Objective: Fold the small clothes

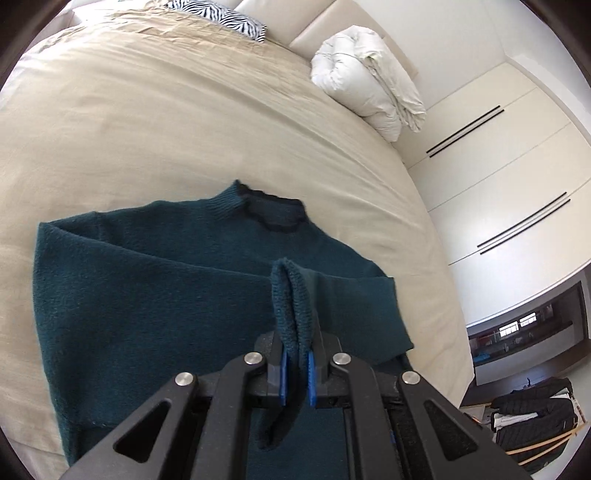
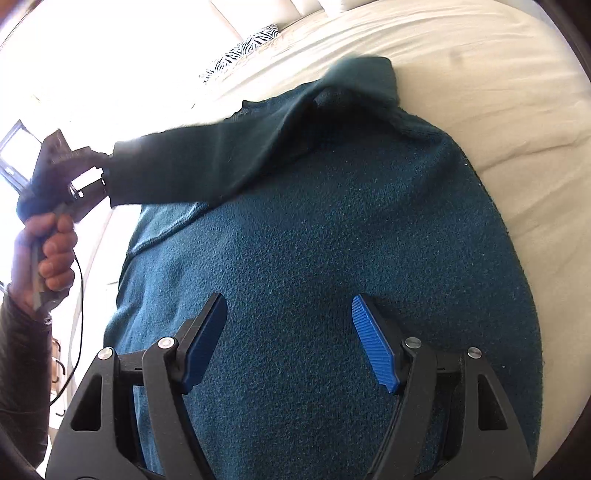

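— Where is the sweater (image 1: 155, 280) now?

— It lies on the bed (image 1: 147, 110), on the beige sheet, which is smooth with some fine wrinkles. The sweater is dark teal, a thick knit with a fuzzy, pebbled surface. Its ribbed collar (image 1: 273, 210), with a darker scalloped edge, points toward the head of the bed.

— And the left gripper (image 1: 295, 363)?

— It is clenched on the sleeve cuff (image 1: 291, 295). The ribbed cuff stands up as a narrow folded loop between the two blue pads, and the black fingers press it from both sides. In the right wrist view, the sleeve (image 2: 199, 162) stretches from the shoulder out to that gripper, off the sweater's body. A person's hand (image 2: 51, 254) holds the gripper's handle, and a thin black cable hangs below it.

— What about the right gripper (image 2: 291, 339)?

— It is released. Its jaws stand wide apart above the body of the sweater, with nothing pinched between them. The pads (image 2: 373, 343) are blue with fine ridges.

— What else is on the bed?

— A white bundled duvet (image 1: 365, 81), soft and puffy, lies at the far edge by the cream headboard. A zebra-striped pillow (image 1: 221, 16) lies at the far corner.
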Demonstrator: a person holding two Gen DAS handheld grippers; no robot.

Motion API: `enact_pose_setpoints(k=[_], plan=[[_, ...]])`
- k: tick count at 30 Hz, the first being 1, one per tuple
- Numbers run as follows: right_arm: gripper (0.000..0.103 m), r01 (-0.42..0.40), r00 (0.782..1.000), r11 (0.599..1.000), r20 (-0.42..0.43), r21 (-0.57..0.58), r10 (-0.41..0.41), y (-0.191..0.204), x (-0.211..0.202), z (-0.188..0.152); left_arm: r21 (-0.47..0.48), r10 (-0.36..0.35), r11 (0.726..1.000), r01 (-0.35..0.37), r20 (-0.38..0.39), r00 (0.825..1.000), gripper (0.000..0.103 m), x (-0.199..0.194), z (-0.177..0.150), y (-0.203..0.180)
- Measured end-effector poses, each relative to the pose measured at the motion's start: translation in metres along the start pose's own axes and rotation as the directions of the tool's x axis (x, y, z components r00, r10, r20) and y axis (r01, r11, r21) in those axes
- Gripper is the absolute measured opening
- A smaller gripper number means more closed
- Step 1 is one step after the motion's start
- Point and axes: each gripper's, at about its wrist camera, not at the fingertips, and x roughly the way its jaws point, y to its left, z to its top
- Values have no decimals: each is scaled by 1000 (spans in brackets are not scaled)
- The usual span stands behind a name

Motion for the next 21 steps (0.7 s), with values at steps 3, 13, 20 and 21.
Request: enact_pose_setpoints(k=[3, 13, 20, 21], plan=[[70, -8, 1000, 1000, 3, 14, 8, -1, 1, 4, -34, 35, 999, -35, -10, 999, 8, 8, 3, 25], [70, -51, 998, 996, 36, 74, 49, -15, -14, 37, -49, 72, 996, -74, -34, 997, 9, 28, -3, 57], [70, -190, 981, 939, 105, 287, 166, -56, 11, 85, -49, 68, 996, -70, -26, 997, 12, 32, -1, 70], [70, -213, 976, 922, 123, 323, 182, -64, 16, 92, -37, 75, 996, -76, -25, 997, 12, 32, 0, 68]])
